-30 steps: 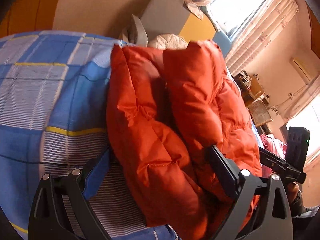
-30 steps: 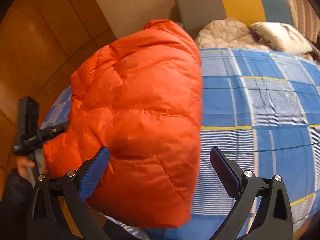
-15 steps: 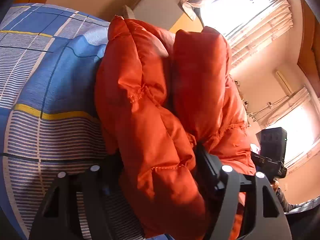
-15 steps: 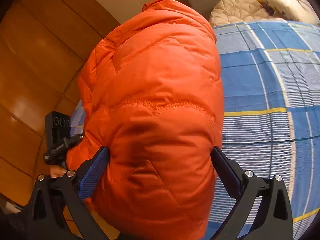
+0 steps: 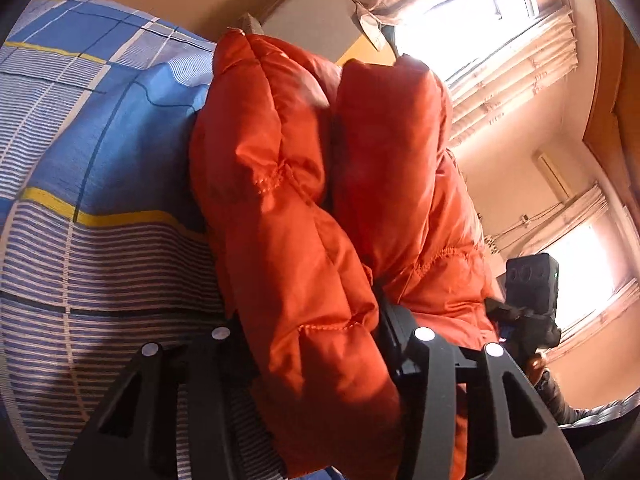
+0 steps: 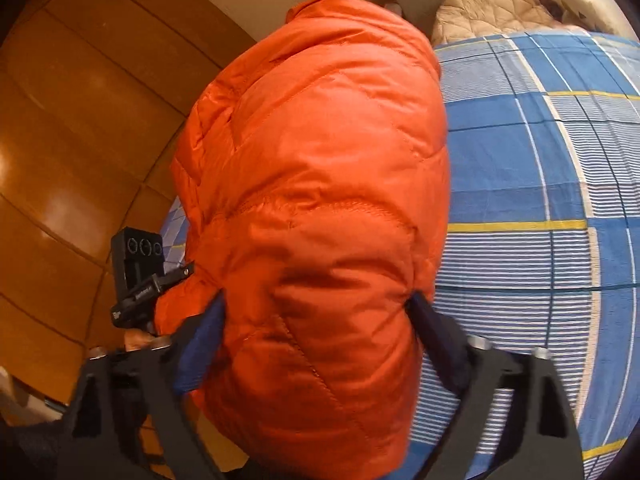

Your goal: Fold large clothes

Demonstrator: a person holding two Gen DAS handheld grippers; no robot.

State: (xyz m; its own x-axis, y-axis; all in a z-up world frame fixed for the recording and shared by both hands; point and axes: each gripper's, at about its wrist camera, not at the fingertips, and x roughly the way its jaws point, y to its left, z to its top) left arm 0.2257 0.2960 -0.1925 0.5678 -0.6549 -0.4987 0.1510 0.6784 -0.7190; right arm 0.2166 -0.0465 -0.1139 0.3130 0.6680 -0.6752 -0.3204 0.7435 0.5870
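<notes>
An orange puffer jacket (image 5: pixel 320 208) lies bundled in thick folds on a bed with a blue plaid sheet (image 5: pixel 100 160). My left gripper (image 5: pixel 312 320) is shut on a thick fold at the jacket's near end; its fingertips are buried in the fabric. In the right wrist view the jacket (image 6: pixel 320 200) fills the middle of the frame. My right gripper (image 6: pixel 316 308) is closed on the padded bulk from both sides, with the blue pads (image 6: pixel 204 332) pressing into it. The left gripper's body (image 6: pixel 138 272) shows at the jacket's far side.
The plaid sheet (image 6: pixel 540 200) stretches to the right of the jacket. Pillows and a beige quilt (image 6: pixel 488 12) lie at the bed head. A wooden floor (image 6: pixel 72 140) is to the left. Bright curtained windows (image 5: pixel 500 32) and a grey cushion (image 5: pixel 312 12) lie beyond.
Both grippers moved in onto the jacket and closed on it; one second ago both stood open with the fabric loose between the fingers. The jacket now bulges up closer to both cameras.
</notes>
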